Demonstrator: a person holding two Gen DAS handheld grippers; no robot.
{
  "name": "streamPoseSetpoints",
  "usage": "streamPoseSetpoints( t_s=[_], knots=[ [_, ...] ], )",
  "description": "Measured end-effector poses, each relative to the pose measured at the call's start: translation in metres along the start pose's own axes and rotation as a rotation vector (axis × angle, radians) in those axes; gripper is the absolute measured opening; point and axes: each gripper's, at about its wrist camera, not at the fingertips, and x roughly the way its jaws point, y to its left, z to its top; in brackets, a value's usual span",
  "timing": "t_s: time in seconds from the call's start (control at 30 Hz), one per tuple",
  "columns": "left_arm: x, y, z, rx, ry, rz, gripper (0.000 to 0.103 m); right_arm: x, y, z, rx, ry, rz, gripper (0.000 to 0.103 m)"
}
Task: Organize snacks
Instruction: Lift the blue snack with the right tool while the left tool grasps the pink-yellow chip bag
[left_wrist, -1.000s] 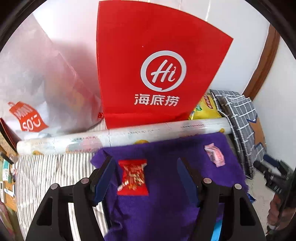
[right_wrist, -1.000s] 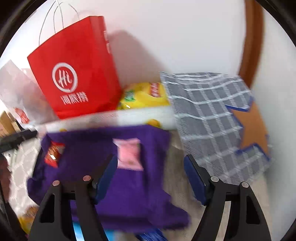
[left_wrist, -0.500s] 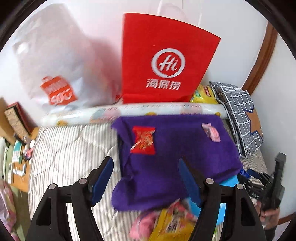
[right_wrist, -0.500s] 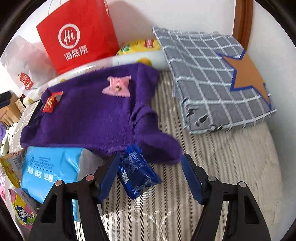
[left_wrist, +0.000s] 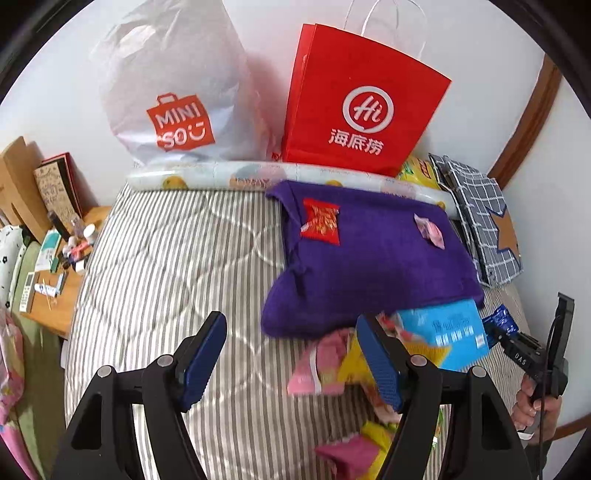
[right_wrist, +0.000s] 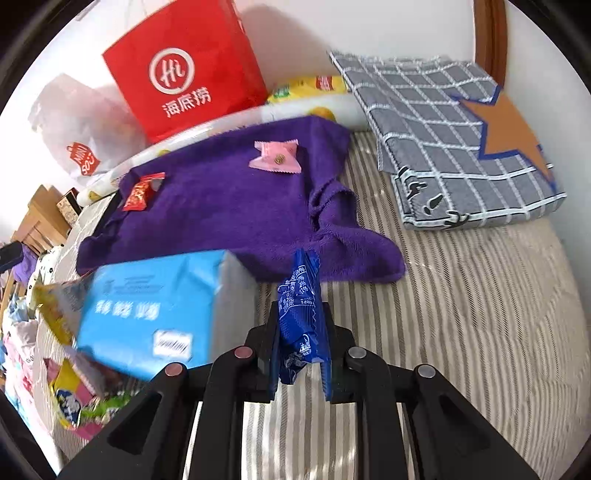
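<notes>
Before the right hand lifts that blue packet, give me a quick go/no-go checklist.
1. Right gripper jaws, having just been closing, shut on the blue snack packet: ok.
2. Grip security: packet stands on edge, pinched along its lower half; hold under motion: cannot tell.
3. Left gripper open, nothing between its jaws: ok.
4. Purple towel has bare room between the red candy and the pink candy: ok.
5. Light blue tissue pack close beside the packet; contact: cannot tell.
</notes>
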Motion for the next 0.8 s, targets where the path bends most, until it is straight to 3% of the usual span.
streamPoseSetpoints(
  t_s=[0.23, 0.53, 0.8],
  knots=[
    [-0.003, -0.006, -0.043, -0.006, 0.027, -0.025, 0.078, -0.036, 0.001, -0.027, 0.018, -0.037, -0.024, 0.018],
    [0.009, -0.017, -0.1, -0.047, 0.119, -0.097, 0.082, -0.064, 0.009, -0.059, 0.029, -0.061, -0.033, 0.018],
    [0.016, -0.028, -0.121, -0.063, 0.15, -0.112, 0.082, -0.066, 0.014, -0.081, 0.017, -0.049, -0.028, 0.018]
  ],
)
